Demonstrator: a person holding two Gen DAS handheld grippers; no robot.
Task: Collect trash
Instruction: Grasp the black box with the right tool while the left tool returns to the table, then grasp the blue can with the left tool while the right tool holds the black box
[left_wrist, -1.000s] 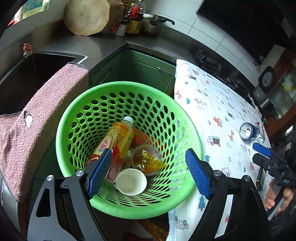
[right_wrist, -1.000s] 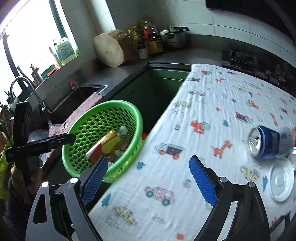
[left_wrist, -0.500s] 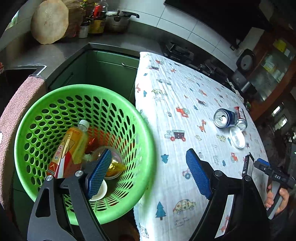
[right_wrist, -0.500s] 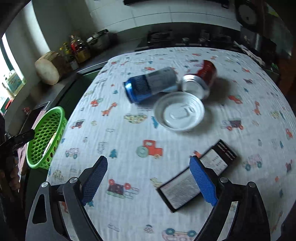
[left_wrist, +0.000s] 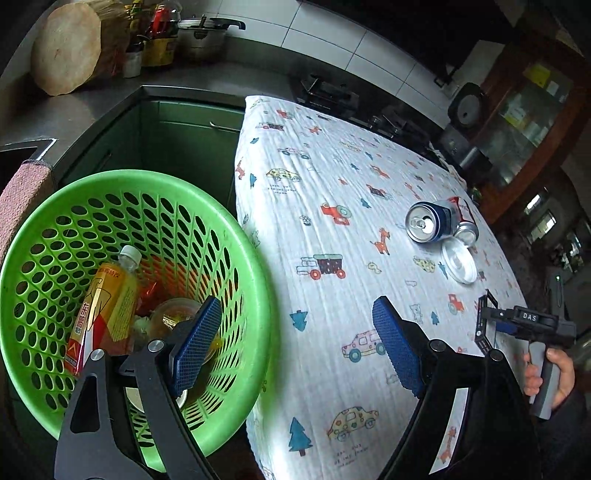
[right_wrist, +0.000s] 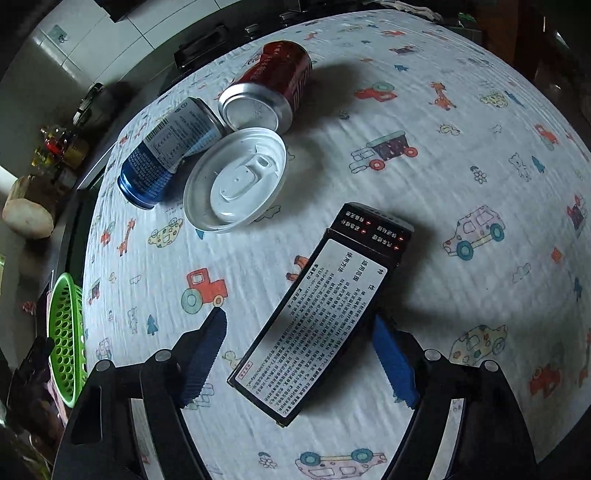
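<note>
A flat black box (right_wrist: 317, 314) with a white printed label lies on the patterned tablecloth (right_wrist: 461, 177). My right gripper (right_wrist: 299, 354) is open, its pads on either side of the box's near end, not touching. Behind the box lie a white plastic lid (right_wrist: 236, 177), a blue can (right_wrist: 166, 151) and a red can (right_wrist: 273, 85), both on their sides. My left gripper (left_wrist: 295, 350) is open and empty above the edge between the table and a green basket (left_wrist: 229, 229). The basket holds a yellow drink bottle (left_wrist: 107, 306) and cups.
The basket sits left of the table by green cabinets (left_wrist: 177, 136). A pink towel (left_wrist: 18, 199) hangs over the sink edge. A wooden block (left_wrist: 66, 48), bottles and a pot stand on the counter. The cans (left_wrist: 439, 221) and lid also show in the left wrist view.
My right gripper swung from the basket side across the table and came down over the black box. My left gripper drifted right from over the basket toward the table edge.
</note>
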